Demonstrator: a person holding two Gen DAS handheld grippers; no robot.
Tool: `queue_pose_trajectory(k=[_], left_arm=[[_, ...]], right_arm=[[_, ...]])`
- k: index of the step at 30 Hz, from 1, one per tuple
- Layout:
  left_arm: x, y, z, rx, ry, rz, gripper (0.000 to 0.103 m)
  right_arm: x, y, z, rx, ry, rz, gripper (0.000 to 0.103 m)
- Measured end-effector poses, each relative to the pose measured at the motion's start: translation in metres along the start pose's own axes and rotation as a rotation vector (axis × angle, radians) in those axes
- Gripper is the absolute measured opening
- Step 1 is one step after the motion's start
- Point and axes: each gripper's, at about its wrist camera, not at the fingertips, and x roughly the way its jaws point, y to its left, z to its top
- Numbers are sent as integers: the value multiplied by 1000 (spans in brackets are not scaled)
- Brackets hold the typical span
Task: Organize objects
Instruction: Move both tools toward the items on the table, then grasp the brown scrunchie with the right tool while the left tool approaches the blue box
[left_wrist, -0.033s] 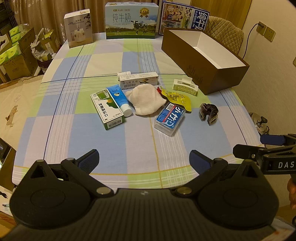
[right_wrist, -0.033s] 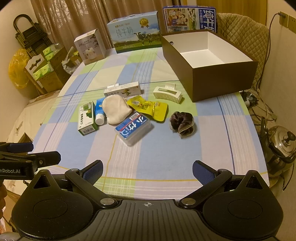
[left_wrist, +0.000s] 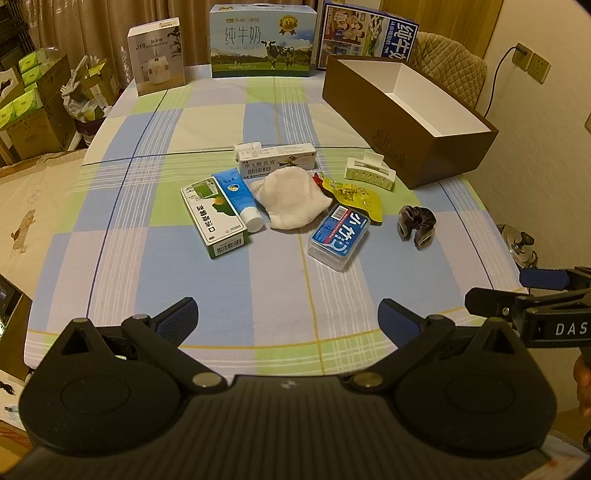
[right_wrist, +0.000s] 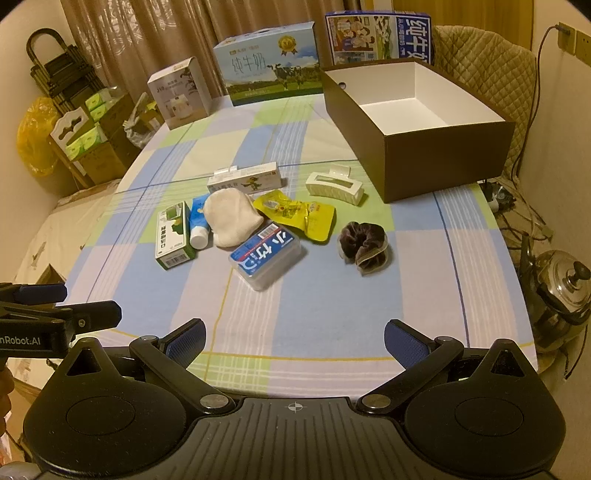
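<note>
Nothing has changed: the earlier pictures were taken at the same instant as these, and every item lies where it lay there, so the organizing has not begun and all of it is still to do. The surface (left_wrist: 129, 258), covered in a blue, green and lilac checked cloth, carries the open brown cardboard box with a white inside (right_wrist: 447, 158) at its far right, and that box holds nothing; judging by the task, it is the likely place for the loose things. Those lie in a cluster at mid-surface: a green and white rectangular carton (left_wrist: 214, 218) at the left, a blue squeeze tube with a white cap (left_wrist: 238, 199) leaning against it, a long white ointment carton (left_wrist: 277, 160) behind, a cream knitted cloth (left_wrist: 291, 199) touching the tube, a clear plastic case with a blue label (left_wrist: 340, 236), a yellow foil snack packet (left_wrist: 354, 195), a pale rectangular hair claw (left_wrist: 369, 171) just beside the box, and a dark velvet scrunchie (left_wrist: 417, 225) apart at the right. The left hand-held gripper (left_wrist: 288, 317) hangs above the near edge with its blue pads spread wide and nothing between them. The right hand-held gripper (right_wrist: 293, 338) is likewise spread and empty, nearest the scrunchie.
</note>
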Motion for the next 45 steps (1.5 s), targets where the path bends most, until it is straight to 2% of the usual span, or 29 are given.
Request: queue_pose_trajectory(k=[12, 34, 38, 45], left_arm=[[6, -4, 2, -4, 3, 0, 102], [30, -21, 30, -17, 32, -8, 102], [36, -26, 36, -17, 35, -11, 102], [50, -33, 46, -10, 26, -27, 102]], right_arm=[[4, -5, 4, -2, 10, 4, 101], [18, -36, 29, -17, 32, 31, 101], [22, -52, 38, -3, 34, 54, 89], [33, -74, 48, -24, 6, 68, 85]])
